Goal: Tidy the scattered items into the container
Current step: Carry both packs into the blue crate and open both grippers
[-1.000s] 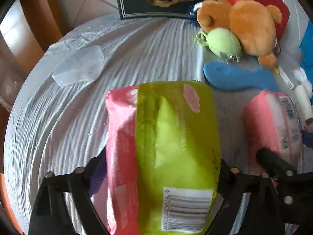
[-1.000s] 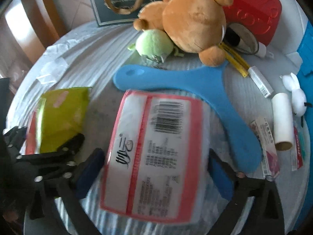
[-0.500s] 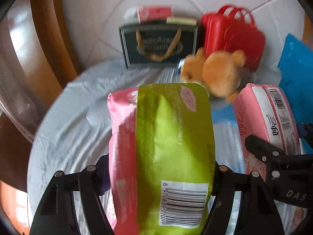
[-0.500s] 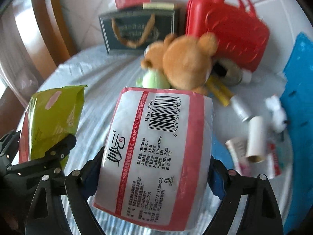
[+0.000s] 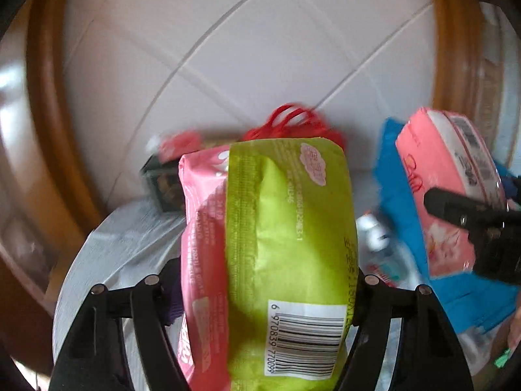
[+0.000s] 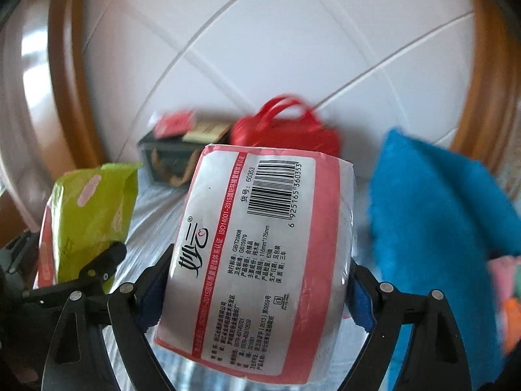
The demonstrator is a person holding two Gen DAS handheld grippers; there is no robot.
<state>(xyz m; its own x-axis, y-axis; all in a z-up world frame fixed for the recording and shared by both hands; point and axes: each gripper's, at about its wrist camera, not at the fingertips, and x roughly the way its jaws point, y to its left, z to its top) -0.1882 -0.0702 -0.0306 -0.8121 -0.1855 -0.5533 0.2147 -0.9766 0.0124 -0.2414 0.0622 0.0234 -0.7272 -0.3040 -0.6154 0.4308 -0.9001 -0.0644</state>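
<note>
My left gripper point(image 5: 260, 280) is shut on a green and pink wipes packet point(image 5: 276, 244) and holds it high above the table. The packet also shows in the right wrist view point(image 6: 91, 208). My right gripper point(image 6: 257, 280) is shut on a pink and white tissue pack point(image 6: 260, 254), also lifted; it shows at the right of the left wrist view point(image 5: 446, 189). A blue container point(image 6: 436, 228) stands at the right, close to the tissue pack. It also shows in the left wrist view point(image 5: 403, 215).
A red bag point(image 6: 286, 130) and a dark gift bag point(image 6: 169, 156) stand at the far edge of the round table point(image 6: 156, 202). A white tiled floor and wooden chairs lie beyond. Small items near the blue container are blurred.
Both grippers have risen and tilted up with their packs. The teddy bear, green toy and blue boomerang have dropped out of view. The blue container has come closer on the right.
</note>
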